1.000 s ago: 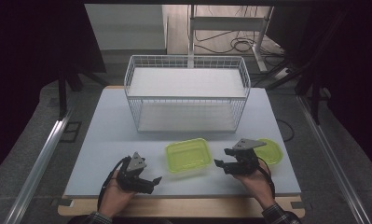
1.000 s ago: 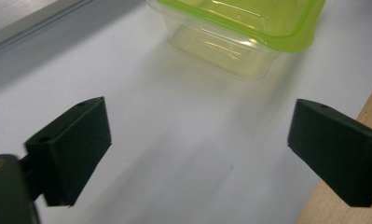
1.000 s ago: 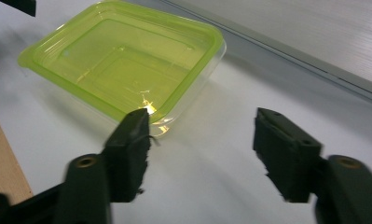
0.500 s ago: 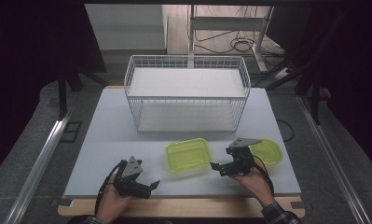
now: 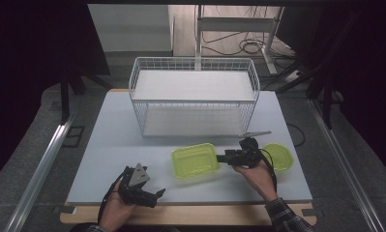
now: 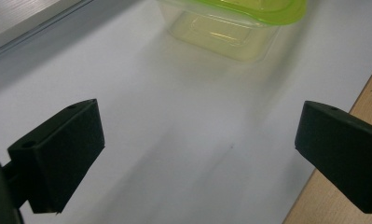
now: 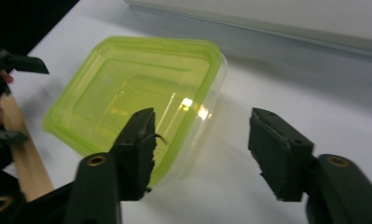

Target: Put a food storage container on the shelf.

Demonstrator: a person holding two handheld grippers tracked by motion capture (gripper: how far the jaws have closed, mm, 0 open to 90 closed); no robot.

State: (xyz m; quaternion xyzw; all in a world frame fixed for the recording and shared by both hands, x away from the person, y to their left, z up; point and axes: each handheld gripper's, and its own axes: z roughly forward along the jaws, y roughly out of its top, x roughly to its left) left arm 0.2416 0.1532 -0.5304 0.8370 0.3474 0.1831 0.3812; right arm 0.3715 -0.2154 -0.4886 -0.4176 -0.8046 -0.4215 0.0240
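**Right tongs closing in on the green-lidded box**

I am holding a pair of tongs in each hand at the near edge of the white table (image 5: 108, 145). My right gripper (image 5: 220, 158) is pointing sideways toward the lidded container (image 5: 195, 160), the clear rectangular box with the bright green lid that is sitting in the middle of the table's near half, in front of the white wire basket (image 5: 194, 99). In the right gripper view the container (image 7: 137, 105) is lying just ahead of the jaws. The jaws have just been closing and are now standing about half open. One jaw is overlapping the lid's near corner and the other is hanging over bare table beside the box; the container's corner is sitting between them, but the pads are not pressing on it, so I am gripping nothing.

My left gripper (image 5: 154, 197) is resting low near the table's front edge, well apart from the container. In the left gripper view its jaws are standing wide apart with only white tabletop between them, and the container (image 6: 235, 23) is showing farther off at the top.

Behind my right hand (image 5: 256, 176) a second green, rounded lid (image 5: 280, 157) is lying flat on the table, near the right edge. The wooden front strip (image 5: 190, 215) of the table is running just under both my wrists.
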